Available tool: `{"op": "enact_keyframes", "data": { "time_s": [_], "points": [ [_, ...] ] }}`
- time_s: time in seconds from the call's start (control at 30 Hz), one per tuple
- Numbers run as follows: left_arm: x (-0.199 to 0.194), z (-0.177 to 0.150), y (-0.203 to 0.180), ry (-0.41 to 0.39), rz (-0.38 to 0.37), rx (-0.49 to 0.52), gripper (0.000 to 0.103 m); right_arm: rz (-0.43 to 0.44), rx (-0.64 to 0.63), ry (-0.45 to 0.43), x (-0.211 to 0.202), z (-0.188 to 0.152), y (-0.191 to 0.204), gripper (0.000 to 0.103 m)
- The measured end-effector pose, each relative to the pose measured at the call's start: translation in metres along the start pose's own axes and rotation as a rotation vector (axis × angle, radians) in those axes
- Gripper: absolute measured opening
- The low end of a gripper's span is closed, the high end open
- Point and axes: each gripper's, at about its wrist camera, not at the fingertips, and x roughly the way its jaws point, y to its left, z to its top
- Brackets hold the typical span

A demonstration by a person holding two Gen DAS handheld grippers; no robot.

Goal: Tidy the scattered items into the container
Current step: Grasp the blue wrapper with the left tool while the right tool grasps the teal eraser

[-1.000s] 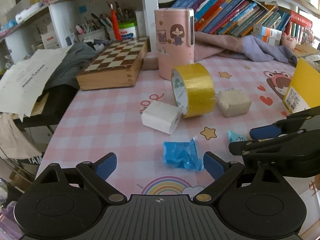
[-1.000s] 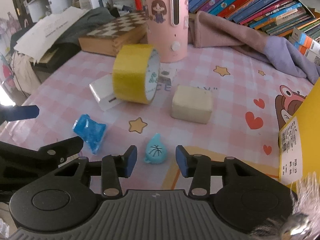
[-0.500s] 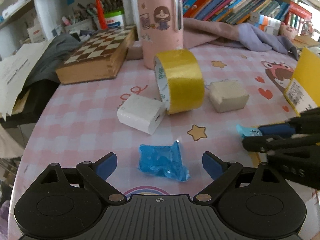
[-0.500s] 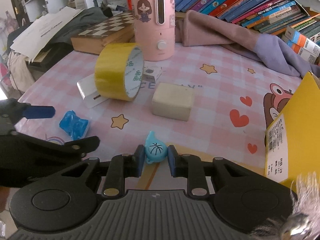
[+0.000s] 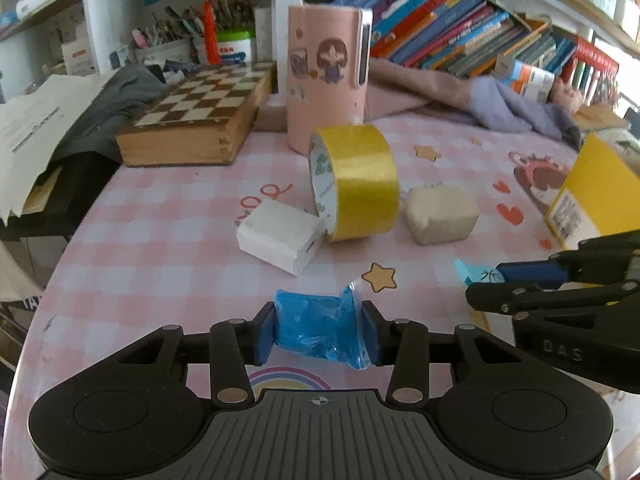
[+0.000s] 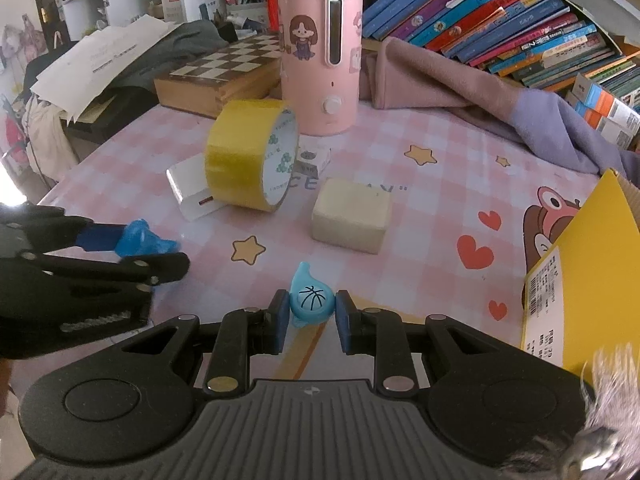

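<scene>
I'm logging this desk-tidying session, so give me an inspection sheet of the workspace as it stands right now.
Surface: pink checked tablecloth with cartoon prints.
Job's things: blue crinkly packet, blue drop-shaped toy, yellow tape roll on its edge, touching the white block, beige block; yellow box at the right edge.
Clutter: chessboard box, pink canister, pink and lilac cloth.
Grippers: left claw closing, pads on the packet; right claw shut on the toy.
Cables: nothing seen.
Surroundings: bookshelf, papers.
</scene>
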Motion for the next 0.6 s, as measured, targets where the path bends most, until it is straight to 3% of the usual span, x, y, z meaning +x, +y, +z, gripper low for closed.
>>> {"op": "enact_keyframes", "data": {
  "time_s": [0.33, 0.6],
  "points": [
    [-0.038, -0.005, -0.001, -0.049, 0.004, 0.014, 0.042, 0.006, 0.033, -0.053, -0.031, -0.001, 0.001, 0.023],
    [-0.079, -0.008, -0.011, -0.125, -0.039, 0.026, 0.042, -0.001, 0.064, -0.116, -0.068, -0.01, 0.008, 0.023]
  ]
}}
